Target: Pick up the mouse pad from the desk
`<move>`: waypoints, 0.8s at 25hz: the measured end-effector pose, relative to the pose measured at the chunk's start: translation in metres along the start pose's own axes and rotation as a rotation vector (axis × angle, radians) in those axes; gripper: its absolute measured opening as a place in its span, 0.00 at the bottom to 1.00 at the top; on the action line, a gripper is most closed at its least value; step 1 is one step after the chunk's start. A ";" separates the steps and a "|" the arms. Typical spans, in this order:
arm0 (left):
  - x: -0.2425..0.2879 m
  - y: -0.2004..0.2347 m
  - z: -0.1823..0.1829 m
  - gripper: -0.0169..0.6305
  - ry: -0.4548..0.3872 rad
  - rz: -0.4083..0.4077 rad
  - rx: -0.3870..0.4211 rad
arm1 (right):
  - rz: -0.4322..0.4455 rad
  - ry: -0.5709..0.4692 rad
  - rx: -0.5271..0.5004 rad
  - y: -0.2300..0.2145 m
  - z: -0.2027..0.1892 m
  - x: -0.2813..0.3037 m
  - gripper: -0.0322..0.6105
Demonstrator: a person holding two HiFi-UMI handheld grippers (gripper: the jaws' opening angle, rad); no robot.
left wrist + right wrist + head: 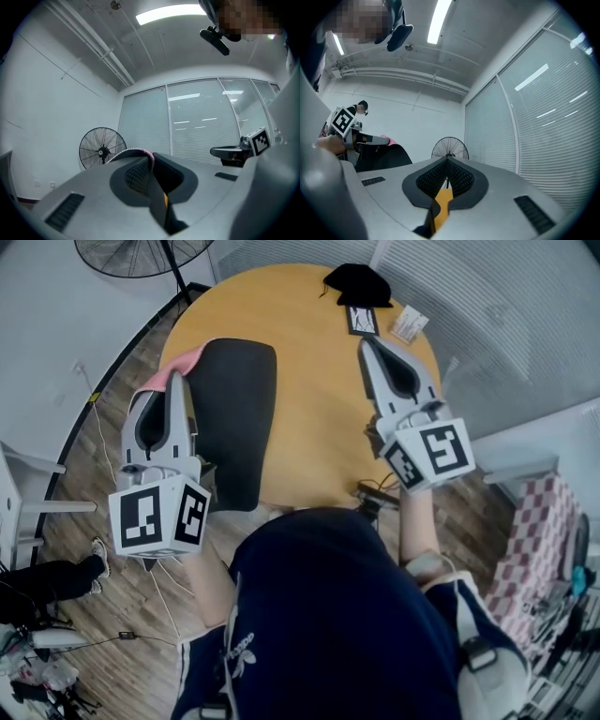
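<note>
The mouse pad (234, 418), black on top and pink underneath, hangs over the left side of the round wooden table (314, 399). My left gripper (180, 381) is shut on its left edge, where the pink underside curls up. In the left gripper view the pad (165, 169) stands clamped between the jaws of the left gripper (151, 158), its pink rim arching over the tips. My right gripper (368, 343) is held over the table's right side, shut and empty. The right gripper view shows the right gripper (447, 160) with closed pads and, at far left, the pad (382, 158).
At the table's far edge lie a black cloth item (358, 282), a small framed card (363, 320) and a white card (409, 324). A standing fan (141, 254) is behind the table on the left. Cables run over the wooden floor (103, 446). A pink checked cloth (534, 521) is at right.
</note>
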State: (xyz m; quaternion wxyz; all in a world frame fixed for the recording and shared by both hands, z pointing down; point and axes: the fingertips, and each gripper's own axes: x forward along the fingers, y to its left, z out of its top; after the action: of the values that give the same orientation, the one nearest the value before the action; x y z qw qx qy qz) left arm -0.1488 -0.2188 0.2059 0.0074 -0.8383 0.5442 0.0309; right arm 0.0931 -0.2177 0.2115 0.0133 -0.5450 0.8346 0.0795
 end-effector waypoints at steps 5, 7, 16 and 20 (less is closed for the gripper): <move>0.001 -0.002 0.002 0.05 -0.008 -0.008 -0.004 | -0.005 0.001 0.000 -0.001 -0.001 0.000 0.05; 0.002 -0.004 0.001 0.05 -0.006 -0.011 -0.003 | -0.004 0.001 0.000 -0.001 -0.001 0.000 0.05; 0.003 -0.005 -0.002 0.05 0.002 -0.005 0.003 | -0.002 0.013 -0.001 -0.001 -0.005 -0.001 0.05; 0.003 -0.004 -0.002 0.05 0.004 0.003 0.007 | 0.003 0.013 0.001 0.000 -0.006 0.001 0.05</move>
State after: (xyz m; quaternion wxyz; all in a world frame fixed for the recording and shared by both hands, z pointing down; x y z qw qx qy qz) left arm -0.1442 -0.2201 0.2077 0.0093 -0.8376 0.5456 0.0273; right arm 0.0931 -0.2193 0.2172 0.0081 -0.5441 0.8356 0.0754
